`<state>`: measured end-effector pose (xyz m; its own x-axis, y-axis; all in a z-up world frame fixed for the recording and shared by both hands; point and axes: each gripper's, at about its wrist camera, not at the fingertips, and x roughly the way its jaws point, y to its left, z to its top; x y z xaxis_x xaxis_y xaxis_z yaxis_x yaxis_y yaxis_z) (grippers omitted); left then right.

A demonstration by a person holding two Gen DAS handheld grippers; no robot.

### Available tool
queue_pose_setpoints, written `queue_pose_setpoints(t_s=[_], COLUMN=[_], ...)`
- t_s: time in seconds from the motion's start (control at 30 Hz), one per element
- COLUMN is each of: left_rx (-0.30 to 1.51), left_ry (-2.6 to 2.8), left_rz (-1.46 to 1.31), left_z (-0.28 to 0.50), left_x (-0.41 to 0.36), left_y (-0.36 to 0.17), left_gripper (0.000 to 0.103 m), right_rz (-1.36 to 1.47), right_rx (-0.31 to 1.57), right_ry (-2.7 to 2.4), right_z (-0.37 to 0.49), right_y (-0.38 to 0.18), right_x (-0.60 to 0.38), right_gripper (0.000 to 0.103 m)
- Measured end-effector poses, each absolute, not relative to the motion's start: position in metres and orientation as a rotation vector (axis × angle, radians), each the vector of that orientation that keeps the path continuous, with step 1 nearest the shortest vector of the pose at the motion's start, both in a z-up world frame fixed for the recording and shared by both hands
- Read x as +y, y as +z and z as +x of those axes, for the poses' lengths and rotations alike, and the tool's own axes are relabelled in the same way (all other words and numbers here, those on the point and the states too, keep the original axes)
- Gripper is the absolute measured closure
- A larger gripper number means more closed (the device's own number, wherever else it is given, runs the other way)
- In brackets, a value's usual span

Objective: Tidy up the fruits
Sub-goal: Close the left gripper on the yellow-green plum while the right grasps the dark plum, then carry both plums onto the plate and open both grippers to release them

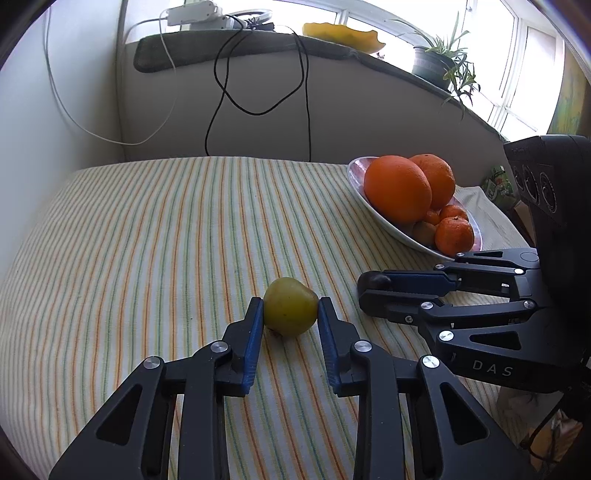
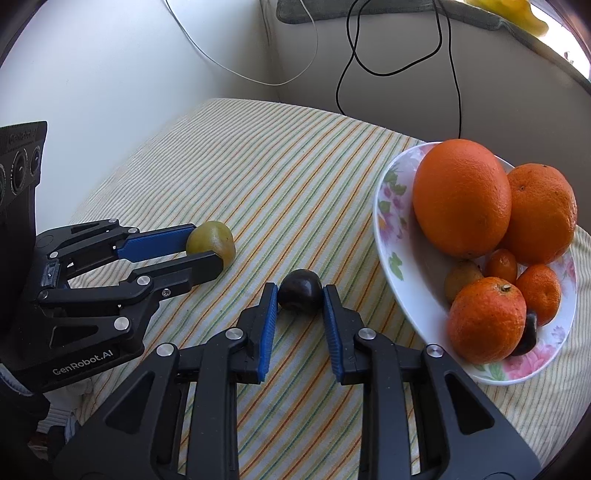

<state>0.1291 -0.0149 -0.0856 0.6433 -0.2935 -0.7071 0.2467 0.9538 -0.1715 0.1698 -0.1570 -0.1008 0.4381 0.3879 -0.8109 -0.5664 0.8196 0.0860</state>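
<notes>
Both hand-held grippers clamped on small fruits on the striped surface.

The left hand-held gripper [image 1: 290, 308] was clenched on a yellow-green fruit [image 1: 290, 311], its blue pads [image 1: 255, 332] pressing both sides while the fruit sat on the striped cloth [image 1: 166, 240] covering the surface. The right hand-held gripper [image 2: 300, 293] gripped a dark plum [image 2: 299, 291] the same way, the plum also resting on the cloth, just right of the green fruit. Farther right, near the cloth's edge, stood a flowered dish [image 2: 391, 206] holding two large oranges [image 2: 461, 197], several mandarins [image 2: 487, 319], a small brownish fruit [image 2: 461, 280] and another dark fruit [image 2: 526, 338] tucked behind the nearest mandarin. Beyond, against the far wall, black [image 1: 221, 92] and white cables [image 1: 74, 110] hung from a sill carrying a potted plant [image 1: 434, 66] and a yellow dish [image 1: 343, 35].
</notes>
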Motion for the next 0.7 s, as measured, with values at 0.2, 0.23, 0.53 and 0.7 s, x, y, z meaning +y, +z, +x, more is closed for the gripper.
queue_pose_setpoints(t_s=[0.2,0.23,0.53,0.7], left_rx=[0.8,0.797,0.747,0.726], left_ry=[-0.299,-0.3,-0.337,-0.378], left_rz=[-0.06,-0.062,-0.074,-0.072], left_z=[0.125,0.125,0.122,0.129], left_x=[-0.015,-0.015,-0.029,-0.05], left_y=[-0.082,-0.08,-0.06,-0.051], left_gripper=[0.076,0.076,0.076,0.076], right_rz=[-0.198,-0.193,-0.149,-0.116], right_rx=[0.932,0.928,0.859,0.829], right_ry=[0.607,0.609,0.612,0.582], right_z=[0.166,0.164,0.138,0.132], right_y=[-0.097,-0.095,-0.069,-0.054], right_x=[-0.16,-0.161,-0.189,-0.216], right_gripper=[0.078,0.078,0.078,0.078])
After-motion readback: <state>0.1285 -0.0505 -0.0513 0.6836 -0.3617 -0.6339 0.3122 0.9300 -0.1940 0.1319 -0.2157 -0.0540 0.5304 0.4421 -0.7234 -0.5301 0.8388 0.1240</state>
